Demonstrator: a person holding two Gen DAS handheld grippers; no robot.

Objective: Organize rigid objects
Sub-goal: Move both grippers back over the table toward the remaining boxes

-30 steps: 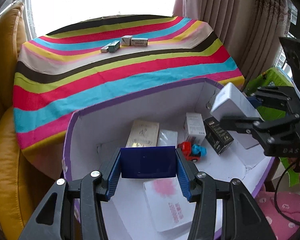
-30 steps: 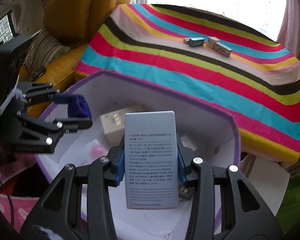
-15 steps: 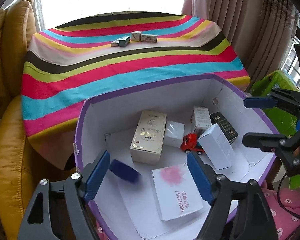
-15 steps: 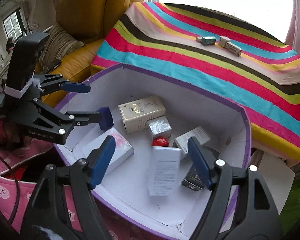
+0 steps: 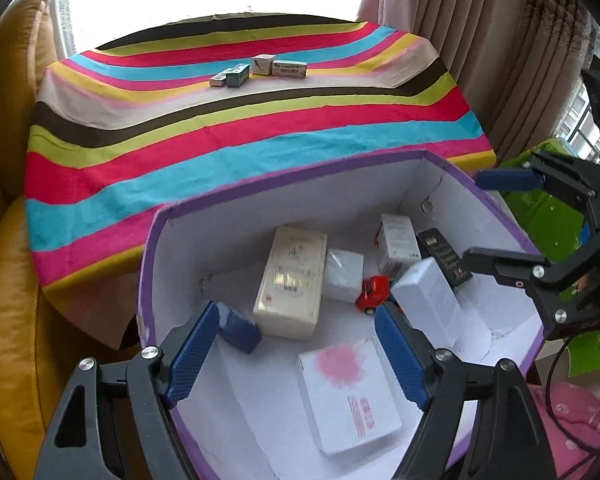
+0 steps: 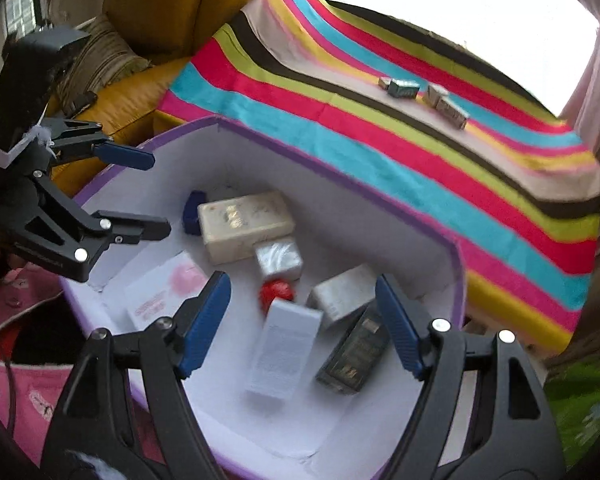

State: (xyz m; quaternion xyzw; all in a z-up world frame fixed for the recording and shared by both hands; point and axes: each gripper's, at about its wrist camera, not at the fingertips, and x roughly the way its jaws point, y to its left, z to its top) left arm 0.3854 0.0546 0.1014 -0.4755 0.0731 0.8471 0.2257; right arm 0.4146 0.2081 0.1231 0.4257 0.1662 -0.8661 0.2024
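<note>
Both claws are hovering released over the purple-rimmed box (image 5: 152, 264). The left claw (image 5: 298, 344) and the right claw (image 6: 302, 320) have just been opening, and nothing is sitting between their jaws. A blue box (image 5: 238, 330) is lying inside the purple-rimmed box near its left wall; a white box (image 6: 284, 348) is lying inside, beside a red toy car (image 5: 374, 290).

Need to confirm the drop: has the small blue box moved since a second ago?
Yes. The blue box left the left gripper and now lies on the purple bin's floor, beside the cream box.
</note>
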